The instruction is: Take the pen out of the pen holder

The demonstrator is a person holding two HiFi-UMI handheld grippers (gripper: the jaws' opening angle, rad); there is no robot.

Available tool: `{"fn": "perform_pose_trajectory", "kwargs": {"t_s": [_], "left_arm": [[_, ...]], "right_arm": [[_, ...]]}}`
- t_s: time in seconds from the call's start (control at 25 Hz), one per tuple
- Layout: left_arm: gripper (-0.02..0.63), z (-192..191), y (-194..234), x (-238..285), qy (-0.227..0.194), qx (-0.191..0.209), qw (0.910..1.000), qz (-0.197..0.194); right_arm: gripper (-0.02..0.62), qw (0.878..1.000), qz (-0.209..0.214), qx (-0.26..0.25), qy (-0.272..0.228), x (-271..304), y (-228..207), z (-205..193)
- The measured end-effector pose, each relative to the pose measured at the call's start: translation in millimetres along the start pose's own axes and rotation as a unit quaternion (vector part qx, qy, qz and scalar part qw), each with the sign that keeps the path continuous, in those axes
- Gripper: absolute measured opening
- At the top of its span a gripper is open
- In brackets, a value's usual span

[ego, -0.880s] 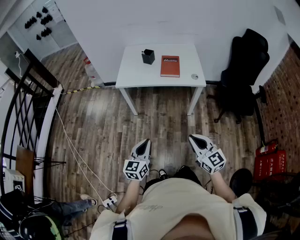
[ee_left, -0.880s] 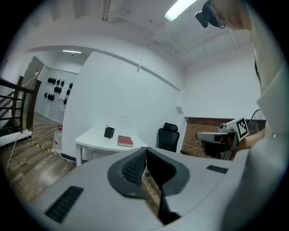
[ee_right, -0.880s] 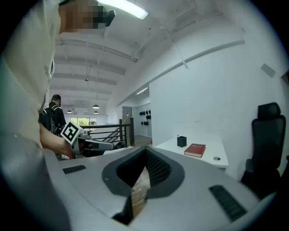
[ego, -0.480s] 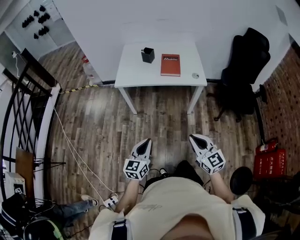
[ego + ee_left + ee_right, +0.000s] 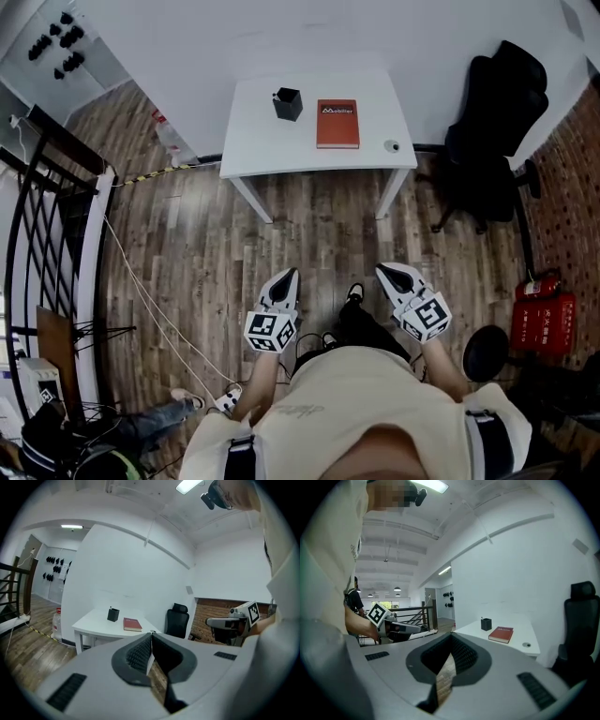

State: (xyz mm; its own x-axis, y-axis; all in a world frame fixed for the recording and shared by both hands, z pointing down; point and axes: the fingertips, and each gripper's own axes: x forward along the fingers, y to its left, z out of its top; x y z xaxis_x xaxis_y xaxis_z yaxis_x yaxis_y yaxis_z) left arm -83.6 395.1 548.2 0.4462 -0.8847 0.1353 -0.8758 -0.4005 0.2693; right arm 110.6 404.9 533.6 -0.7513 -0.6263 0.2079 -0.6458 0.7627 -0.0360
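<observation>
My left tool point(image 5: 289, 275) and right tool point(image 5: 385, 272) are both closed and empty, held level ahead of me, since the pen point(image 5: 110, 607) sits upright in the pen holder point(image 5: 288, 103) far off on the desk point(image 5: 272, 145), well beyond reach.

shirt point(image 5: 342, 398): cream | armbands point(image 5: 240, 461): black | left gripper point(image 5: 290, 274), right gripper point(image 5: 383, 271): white, dark jaws, black-white marker cubes point(image 5: 271, 332)

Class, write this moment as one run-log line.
stage: pre-reach | left gripper: shut, empty | right gripper: shut, empty | pen holder: on table, untouched
</observation>
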Motion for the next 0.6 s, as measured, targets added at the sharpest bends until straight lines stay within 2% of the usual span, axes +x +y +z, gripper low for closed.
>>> {"fn": "perform_pose_trajectory", "kwargs": {"t_s": [0.16, 0.36, 0.48, 0.6], "left_arm": [[0.018, 19.0, 10.6, 41.7, 0.004, 0.015, 0.9998, 0.010], [0.018, 59.7, 29.9, 105.6, 0.005, 0.065, 0.9976, 0.026], [0.018, 80.7, 37.7, 131.9, -0.007, 0.065, 0.9971, 0.040], [0.018, 83.7, 45.8, 148.5, -0.012, 0.052, 0.9970, 0.056]], "right_arm": [[0.006, 1.000, 0.005, 0.006, -0.020, 30.8, -46.6, 14.2], [0.006, 0.999, 0.004, 0.008, -0.054, 69.1, -117.4, 36.6], [0.006, 0.998, 0.009, 0.022, -0.066, 82.8, -150.5, 53.1], [0.006, 0.996, 0.020, 0.035, -0.080, 97.2, -174.4, 61.5]]}}
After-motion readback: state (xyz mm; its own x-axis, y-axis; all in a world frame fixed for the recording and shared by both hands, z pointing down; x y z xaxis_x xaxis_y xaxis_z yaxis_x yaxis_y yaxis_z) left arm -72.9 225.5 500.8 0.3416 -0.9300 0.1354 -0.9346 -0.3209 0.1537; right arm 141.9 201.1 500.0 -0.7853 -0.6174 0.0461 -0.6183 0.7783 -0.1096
